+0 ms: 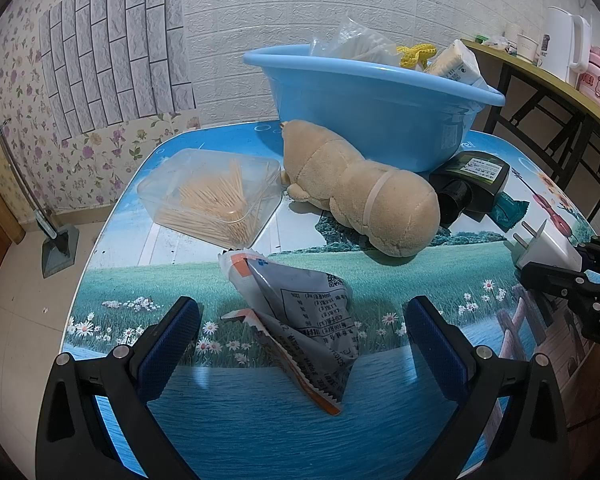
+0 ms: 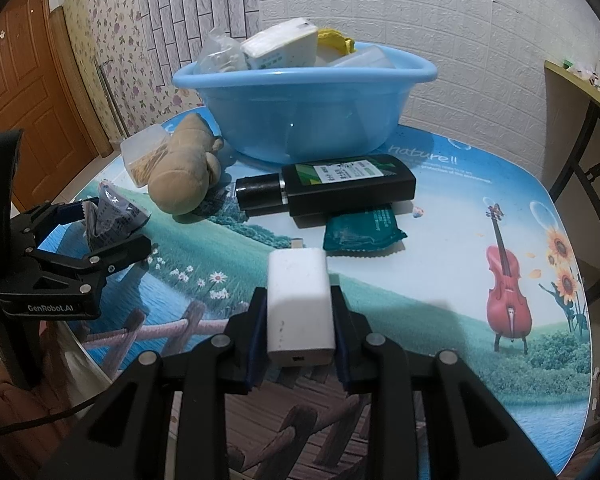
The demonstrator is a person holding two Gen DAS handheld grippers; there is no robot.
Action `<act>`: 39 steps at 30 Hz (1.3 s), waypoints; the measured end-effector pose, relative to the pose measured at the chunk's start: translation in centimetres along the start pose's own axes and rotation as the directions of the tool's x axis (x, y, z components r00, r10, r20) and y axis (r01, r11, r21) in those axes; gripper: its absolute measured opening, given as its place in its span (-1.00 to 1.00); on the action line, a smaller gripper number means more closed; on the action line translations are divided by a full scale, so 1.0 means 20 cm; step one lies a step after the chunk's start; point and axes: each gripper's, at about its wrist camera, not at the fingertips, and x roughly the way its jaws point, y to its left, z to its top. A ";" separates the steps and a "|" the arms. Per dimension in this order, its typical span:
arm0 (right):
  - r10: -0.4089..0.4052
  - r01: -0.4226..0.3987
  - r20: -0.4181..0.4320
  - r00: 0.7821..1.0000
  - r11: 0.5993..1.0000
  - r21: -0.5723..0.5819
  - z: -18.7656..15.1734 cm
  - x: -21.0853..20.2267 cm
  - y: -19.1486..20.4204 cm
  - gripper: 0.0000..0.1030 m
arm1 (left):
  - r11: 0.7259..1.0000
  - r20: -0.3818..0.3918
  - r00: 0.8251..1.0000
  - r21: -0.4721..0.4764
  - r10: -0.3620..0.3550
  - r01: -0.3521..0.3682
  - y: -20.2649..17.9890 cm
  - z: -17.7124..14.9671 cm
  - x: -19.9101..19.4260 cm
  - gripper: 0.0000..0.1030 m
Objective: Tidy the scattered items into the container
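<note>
A crumpled silver snack wrapper (image 1: 300, 320) lies on the table between the wide-apart fingers of my open left gripper (image 1: 302, 314); the pads do not touch it. My right gripper (image 2: 298, 300) is shut on a white plug adapter (image 2: 300, 304), held just above the table. The left wrist view shows that adapter (image 1: 544, 244) at the right edge. Behind stands the blue basin (image 1: 380, 120), holding a plastic bag, a yellow knit piece and a white pack. In front of the basin lie a beige plush toy (image 1: 360, 196), a clear toothpick box (image 1: 212, 196), a black bottle (image 2: 340, 188) and a green packet (image 2: 364, 232).
The round table (image 2: 460, 280) has a printed landscape top and ends close in front of both grippers. A side table with a white kettle (image 1: 564, 48) stands at the right. A dustpan (image 1: 56, 244) leans by the floral wall, and a brown door (image 2: 28, 80) is at the left.
</note>
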 end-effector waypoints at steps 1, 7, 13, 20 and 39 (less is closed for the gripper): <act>0.000 0.000 0.000 1.000 1.000 0.000 0.00 0.00 0.00 -0.43 | 1.000 0.000 1.000 0.000 0.000 0.000 0.00 0.00 0.00 0.99; 0.000 0.000 0.001 1.000 1.000 0.000 0.00 0.00 0.00 -0.43 | 1.000 0.000 1.000 0.000 0.000 0.000 0.00 0.00 0.00 0.99; 0.002 -0.002 0.003 1.000 1.000 0.003 0.00 0.00 0.00 -0.43 | 1.000 -0.001 1.000 -0.001 0.002 -0.002 -0.01 0.01 0.00 0.99; 0.005 -0.005 0.006 1.000 1.000 0.008 0.00 -0.01 0.00 -0.43 | 1.000 -0.001 1.000 -0.001 0.002 -0.002 -0.01 0.01 0.00 0.99; -0.001 0.001 0.000 1.000 0.999 0.033 -0.01 -0.01 -0.01 -0.50 | 1.000 -0.004 1.000 -0.006 0.006 -0.006 -0.01 0.01 -0.01 0.99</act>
